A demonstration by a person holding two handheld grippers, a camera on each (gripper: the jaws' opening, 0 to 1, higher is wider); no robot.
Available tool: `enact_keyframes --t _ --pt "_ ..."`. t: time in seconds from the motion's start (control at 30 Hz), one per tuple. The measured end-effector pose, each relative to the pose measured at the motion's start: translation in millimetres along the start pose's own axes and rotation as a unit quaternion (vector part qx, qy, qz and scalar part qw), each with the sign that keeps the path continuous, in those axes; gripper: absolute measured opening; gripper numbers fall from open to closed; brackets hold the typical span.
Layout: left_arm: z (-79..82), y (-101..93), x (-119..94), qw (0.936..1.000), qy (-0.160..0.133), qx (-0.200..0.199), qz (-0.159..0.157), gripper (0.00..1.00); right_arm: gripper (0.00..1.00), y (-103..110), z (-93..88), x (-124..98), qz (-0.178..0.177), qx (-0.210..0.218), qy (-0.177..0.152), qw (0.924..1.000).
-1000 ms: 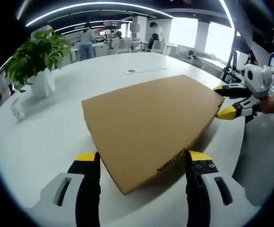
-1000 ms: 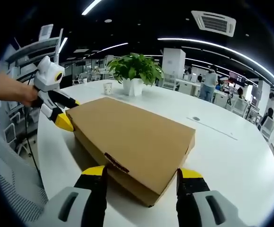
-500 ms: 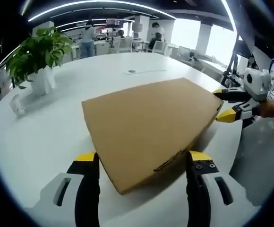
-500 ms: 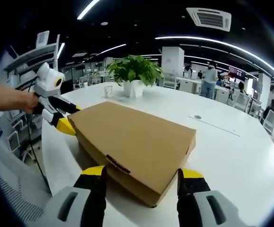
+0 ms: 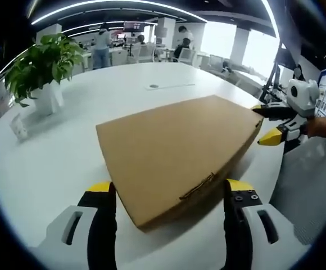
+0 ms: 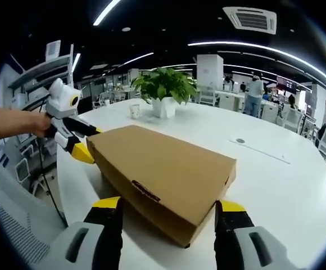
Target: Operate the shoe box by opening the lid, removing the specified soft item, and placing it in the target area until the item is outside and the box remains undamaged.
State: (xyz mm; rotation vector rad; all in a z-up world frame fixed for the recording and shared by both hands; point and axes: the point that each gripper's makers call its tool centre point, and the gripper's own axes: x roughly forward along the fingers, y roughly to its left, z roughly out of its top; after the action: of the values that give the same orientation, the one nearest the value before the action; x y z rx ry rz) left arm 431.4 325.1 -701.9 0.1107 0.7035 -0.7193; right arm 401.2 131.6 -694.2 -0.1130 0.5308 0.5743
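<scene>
Box: one brown cardboard shoe box [image 5: 177, 149], lid down and flat, lies on your white round table [image 5: 56, 163]; it spans the middle of the left gripper view, its near corner toward 6 o'clock between your jaws.
Box, other side: in the right gripper view the same shoe box [image 6: 163, 171] runs from 10 o'clock to 4 o'clock, with one dark tab on its front edge.
Left gripper: your left gripper [image 5: 170, 211] holds its two yellow-tipped jaws wide, one on each side of the box's near corner; you cannot tell whether they touch the cardboard. From the right gripper view this left gripper [image 6: 87, 143] sits at 9 o'clock, its jaws parted across the far corner of the box.
Right gripper: your right gripper [image 6: 167, 228] is also spread wide, straddling the box's near edge. In the left gripper view it appears at 3 o'clock [image 5: 267, 124], its two jaws apart over the box's right corner.
Plants: one potted plant [image 5: 42, 73] in a white pot stands at 10 o'clock, well apart from the box.
Cups: one small white cup [image 6: 134, 110] stands just beside the plant's pot.
People: several stand among the desks far behind the table, too small to count surely.
</scene>
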Motion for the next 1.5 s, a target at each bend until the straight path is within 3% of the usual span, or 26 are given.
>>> enact_keyframes --t 0.4,1.07,1.5 --pt "6.2 -0.5 -4 1.0000 -0.004 -0.007 -0.003 0.77 0.65 2 8.0 -3 0.006 0.013 -0.011 0.9998" --pt "20.2 -1.5 -14 0.9996 -0.028 -0.006 -0.003 0.77 0.63 0 25.6 -10 0.002 0.001 -0.031 0.9995" --pt "37.5 1.7 -21 0.9989 -0.048 -0.003 0.003 0.75 0.59 -8 44.5 -14 -0.004 -0.007 -0.044 0.9990"
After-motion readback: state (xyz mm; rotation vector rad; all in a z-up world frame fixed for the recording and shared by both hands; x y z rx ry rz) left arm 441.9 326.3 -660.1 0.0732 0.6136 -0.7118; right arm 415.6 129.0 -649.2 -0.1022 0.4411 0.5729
